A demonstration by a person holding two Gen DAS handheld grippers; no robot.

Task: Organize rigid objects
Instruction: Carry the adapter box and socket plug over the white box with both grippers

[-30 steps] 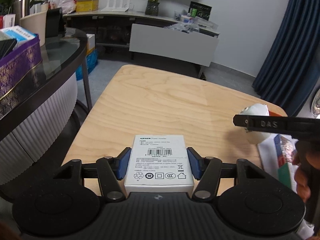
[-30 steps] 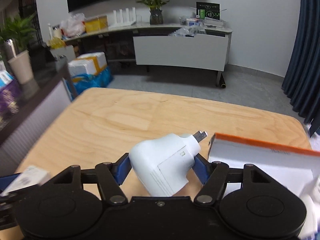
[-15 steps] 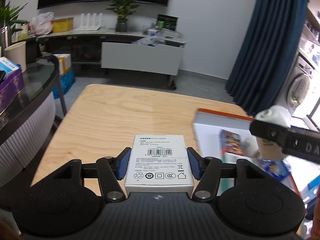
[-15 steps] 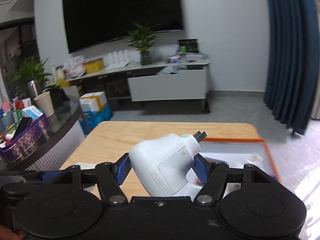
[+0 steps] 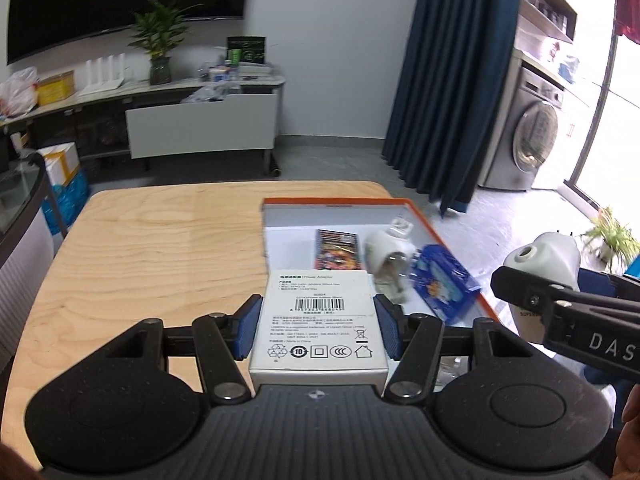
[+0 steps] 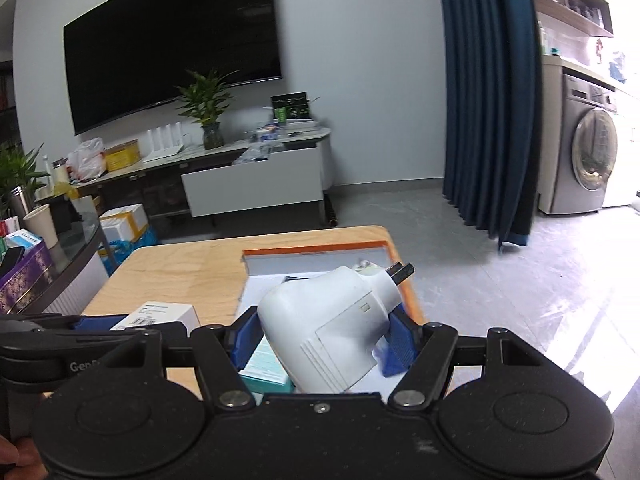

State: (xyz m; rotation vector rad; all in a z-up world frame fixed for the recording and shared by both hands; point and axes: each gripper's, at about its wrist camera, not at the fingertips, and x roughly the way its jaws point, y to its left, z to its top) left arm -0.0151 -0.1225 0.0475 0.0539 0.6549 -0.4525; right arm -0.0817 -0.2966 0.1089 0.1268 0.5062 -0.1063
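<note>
Our left gripper clamps the power adapter box, the right gripper the white plug adapter — both have swung from mid-bench to the orange-rimmed tray, so we judge placing comes next.

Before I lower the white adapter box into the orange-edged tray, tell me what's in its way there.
The power adapter box, clamped in the left gripper, hangs over the near end of the tray. Beyond it lie a dark card pack, a white plug and a blue packet. The tray's far-left floor looks bare.
</note>
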